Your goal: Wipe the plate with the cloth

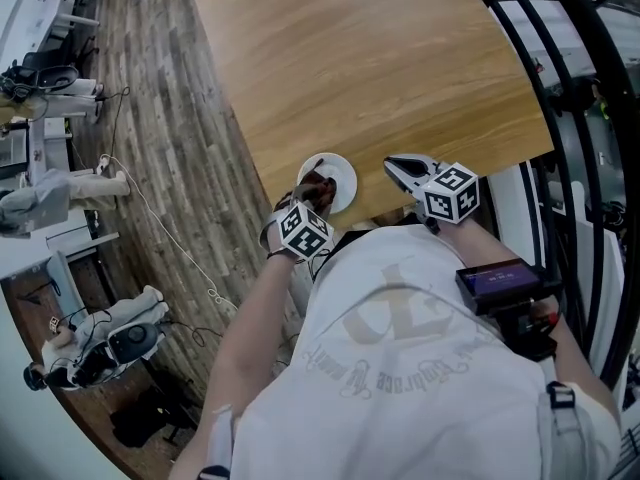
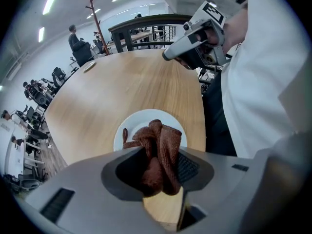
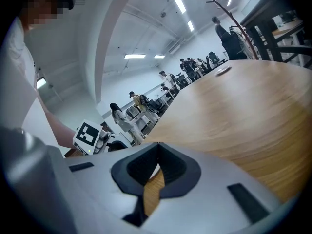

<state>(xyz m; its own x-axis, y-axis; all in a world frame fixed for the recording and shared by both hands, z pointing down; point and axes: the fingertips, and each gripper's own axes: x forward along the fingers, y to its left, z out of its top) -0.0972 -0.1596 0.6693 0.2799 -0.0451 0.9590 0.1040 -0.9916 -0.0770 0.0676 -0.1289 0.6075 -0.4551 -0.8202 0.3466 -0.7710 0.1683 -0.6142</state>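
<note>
The person's white shirt [image 1: 400, 368] fills the lower head view and covers the near edge of the worktop [image 1: 380, 68], so only the upper parts of both tools show above it. The plate [image 1: 345, 172] is partly covered there by the left hand-held gripper [image 1: 316, 194], leaving its far rim exposed; in the left gripper view the tool's own grey body cuts off the plate's near part. Whether the cloth [image 2: 158, 152] presses on the plate's surface or hangs just above it cannot be made out. The plate is small, round and white, set near the worktop's front edge, close to where the plank floor [image 1: 170, 148] begins. The only thing over it is the cloth, whose bunched folds spread across its middle while a thin curl of the fabric lies toward its left rim. The cloth is rust-brown with a ribbed, woven texture, gathered into thick vertical folds. The left hand-held gripper is clamped on it, the folds squeezed between the dark ribbed pads and rising above the tips. The right hand-held gripper [image 3: 156, 146] has its jaws together at the tips with nothing between them, only a sliver of wood grain showing behind the pads. In the head view it is held over the worktop's front edge, to the right of the plate and apart from it. Distant people and a coat stand [image 2: 97, 21] are too small to detail.
</note>
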